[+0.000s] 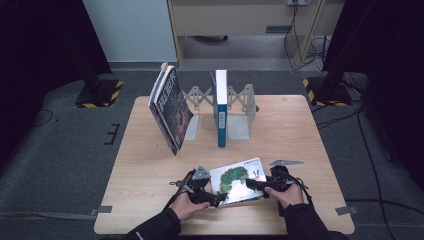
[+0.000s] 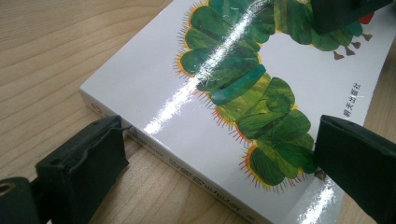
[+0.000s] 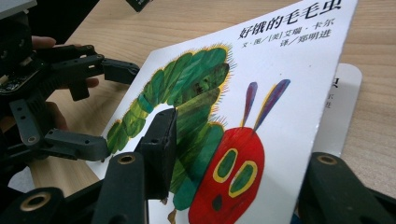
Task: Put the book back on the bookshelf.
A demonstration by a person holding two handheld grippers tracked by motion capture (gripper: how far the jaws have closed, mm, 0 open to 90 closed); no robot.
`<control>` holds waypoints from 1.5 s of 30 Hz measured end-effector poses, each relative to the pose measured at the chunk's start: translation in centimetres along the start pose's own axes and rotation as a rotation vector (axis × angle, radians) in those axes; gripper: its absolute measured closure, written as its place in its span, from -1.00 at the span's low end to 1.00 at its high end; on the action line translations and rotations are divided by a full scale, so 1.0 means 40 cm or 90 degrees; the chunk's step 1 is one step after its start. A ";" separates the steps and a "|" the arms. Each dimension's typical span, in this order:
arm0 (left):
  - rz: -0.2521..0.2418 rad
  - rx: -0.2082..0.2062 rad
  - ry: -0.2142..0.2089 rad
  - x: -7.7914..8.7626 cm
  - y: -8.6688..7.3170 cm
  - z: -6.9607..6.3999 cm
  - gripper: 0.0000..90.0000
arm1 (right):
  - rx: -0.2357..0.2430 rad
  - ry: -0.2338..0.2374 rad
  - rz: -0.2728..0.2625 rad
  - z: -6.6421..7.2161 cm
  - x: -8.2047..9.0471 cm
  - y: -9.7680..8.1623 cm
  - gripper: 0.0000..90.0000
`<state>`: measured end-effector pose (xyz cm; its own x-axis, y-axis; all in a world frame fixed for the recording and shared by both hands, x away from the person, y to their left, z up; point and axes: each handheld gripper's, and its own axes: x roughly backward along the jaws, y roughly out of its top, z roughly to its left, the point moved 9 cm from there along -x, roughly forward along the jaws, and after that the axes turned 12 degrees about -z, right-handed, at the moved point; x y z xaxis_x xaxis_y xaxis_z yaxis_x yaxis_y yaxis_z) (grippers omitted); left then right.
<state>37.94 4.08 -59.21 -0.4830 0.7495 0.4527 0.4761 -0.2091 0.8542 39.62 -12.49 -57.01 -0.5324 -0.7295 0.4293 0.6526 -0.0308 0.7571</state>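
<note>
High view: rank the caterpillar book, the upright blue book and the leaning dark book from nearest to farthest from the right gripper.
From the right gripper:
1. Caterpillar book, flat at the near edge, right at its jaws.
2. Upright blue book, standing mid-table in the metal rack.
3. Leaning dark book, tilted at the far left, a little farther than the blue one.

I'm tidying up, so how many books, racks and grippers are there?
Books: at least 4: caterpillar book, blue book, leaning books (2 or more, hard to tell)
Rack: 1
Grippers: 2: left gripper, right gripper
Total: at least 7
</note>
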 end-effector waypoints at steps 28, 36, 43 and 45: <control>0.004 0.019 0.013 0.025 0.021 0.027 -0.55 | -0.010 0.059 -0.065 0.036 0.032 0.057 0.72; 0.004 0.021 0.017 0.026 0.021 0.031 -0.53 | -0.005 0.068 -0.077 0.044 0.042 0.071 0.77; 0.000 0.040 0.008 0.025 0.022 0.027 -0.52 | 0.015 0.074 -0.085 0.052 0.050 0.081 0.79; 0.000 0.051 0.007 0.024 0.022 0.026 -0.53 | 0.022 0.077 -0.089 0.055 0.053 0.084 0.80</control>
<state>38.67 5.28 -58.27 -0.4906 0.7427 0.4558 0.5326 -0.1584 0.8314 39.49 -12.63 -52.46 -0.5458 -0.7972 0.2581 0.5573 -0.1154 0.8222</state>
